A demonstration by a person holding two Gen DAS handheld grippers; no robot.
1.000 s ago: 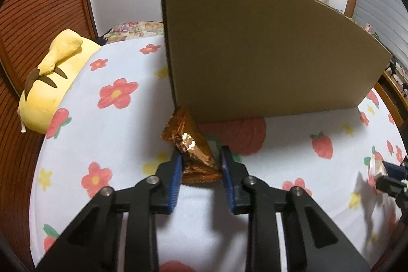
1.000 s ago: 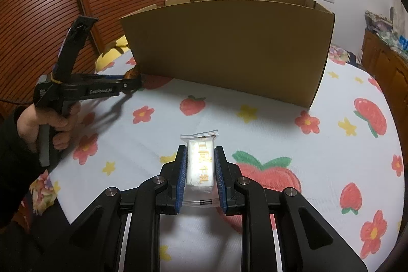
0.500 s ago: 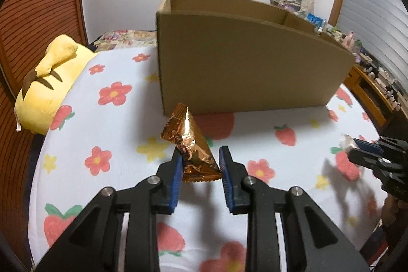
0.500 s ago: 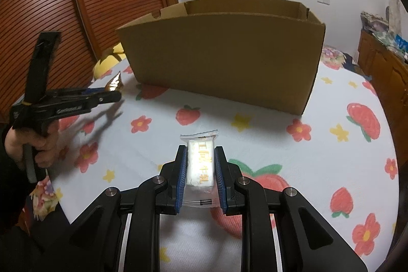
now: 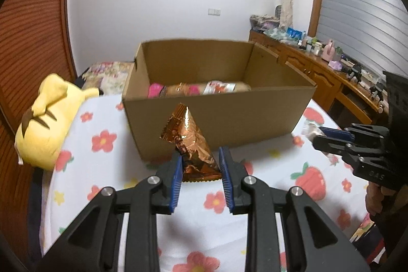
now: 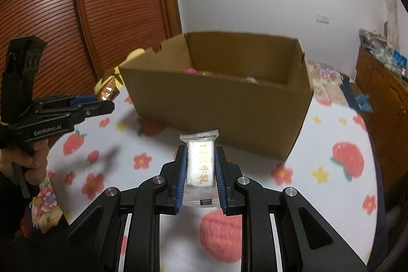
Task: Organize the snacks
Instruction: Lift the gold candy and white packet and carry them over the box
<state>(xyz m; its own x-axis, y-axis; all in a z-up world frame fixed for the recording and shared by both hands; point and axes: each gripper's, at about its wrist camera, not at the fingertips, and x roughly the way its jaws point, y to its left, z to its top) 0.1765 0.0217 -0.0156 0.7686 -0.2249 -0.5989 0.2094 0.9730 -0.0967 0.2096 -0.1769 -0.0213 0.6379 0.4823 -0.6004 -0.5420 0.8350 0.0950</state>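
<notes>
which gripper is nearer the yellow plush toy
Left. The left gripper, gripping a copper snack packet, is just beside the yellow plush toy; the right gripper is across the bed.

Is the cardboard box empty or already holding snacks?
Not empty. The left wrist view looks over the near wall of the cardboard box and shows snack packets, pink and tan, lying against its far wall. How many, cannot tell.

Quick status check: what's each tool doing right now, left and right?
Left tool: closed on the copper foil snack packet.
Right tool: closed on the white wrapped snack.
</notes>
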